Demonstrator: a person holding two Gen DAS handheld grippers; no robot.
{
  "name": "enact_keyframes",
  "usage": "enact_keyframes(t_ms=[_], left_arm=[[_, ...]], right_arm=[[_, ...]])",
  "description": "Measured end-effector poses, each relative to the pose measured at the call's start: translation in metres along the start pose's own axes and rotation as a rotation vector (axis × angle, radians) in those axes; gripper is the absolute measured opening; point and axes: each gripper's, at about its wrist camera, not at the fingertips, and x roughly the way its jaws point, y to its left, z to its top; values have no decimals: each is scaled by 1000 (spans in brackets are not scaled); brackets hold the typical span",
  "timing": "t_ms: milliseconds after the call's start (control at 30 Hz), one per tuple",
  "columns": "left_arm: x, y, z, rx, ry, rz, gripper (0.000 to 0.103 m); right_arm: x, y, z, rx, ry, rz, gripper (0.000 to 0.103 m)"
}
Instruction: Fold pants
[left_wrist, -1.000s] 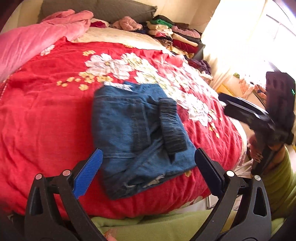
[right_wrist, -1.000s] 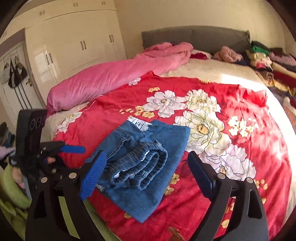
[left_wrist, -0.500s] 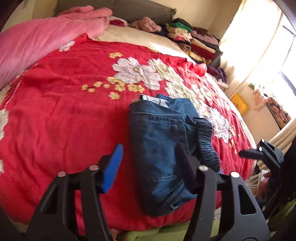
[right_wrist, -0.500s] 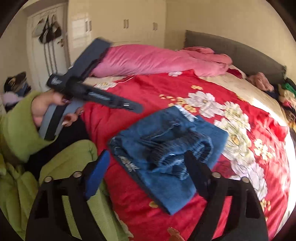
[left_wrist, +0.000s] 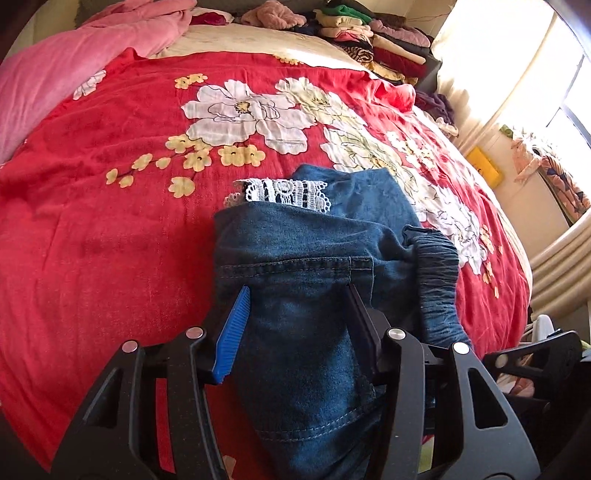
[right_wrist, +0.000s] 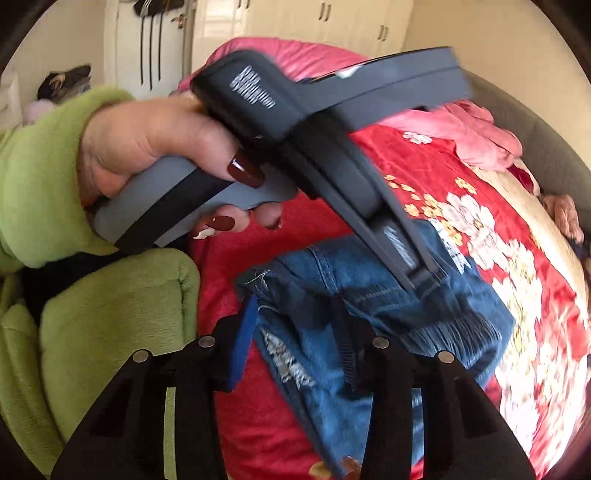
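Nearest the left wrist camera, the left claw (left_wrist: 297, 317) is partly spread, its blue and black fingers straddling the top layer of the jeans (left_wrist: 306, 280). The denim runs between them, but whether the pads actually pinch it cannot be told. The right claw (right_wrist: 295, 328) is likewise half open over the near frayed end of the same jeans, with no cloth clearly caught in it.

The jeans lie as a thick folded bundle at the near edge of the bed, on the red flowered blanket (left_wrist: 110, 229). The gathered waistband (left_wrist: 436, 273) bulges on the right side of the bundle, and a strip of white lace (left_wrist: 284, 192) pokes out at its far end.

The likely trouble is the bundle coming undone. If either claw closes on only the uppermost layer and lifts, the layers beneath would probably stay put and the fold would peel open. The springy waistband already looks ready to roll off the stack. Because the bundle sits so close to the bed's edge, a drag towards the person could tip it off. In the right wrist view the left hand (right_wrist: 147, 147) and its tool cross right over the jeans, so the two claws, working this close, could knock together or tug the cloth in opposite directions.

Farther back, a pink quilt (left_wrist: 74, 59) and a pile of folded clothes (left_wrist: 369, 40) sit well clear.
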Motion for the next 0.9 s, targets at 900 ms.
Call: enact_keyframes(t_ms=[900], left_arm=[[3,6,0,-25,-17,-39,47]], right_arm=[[-25,8,18,49,-108,199,20]])
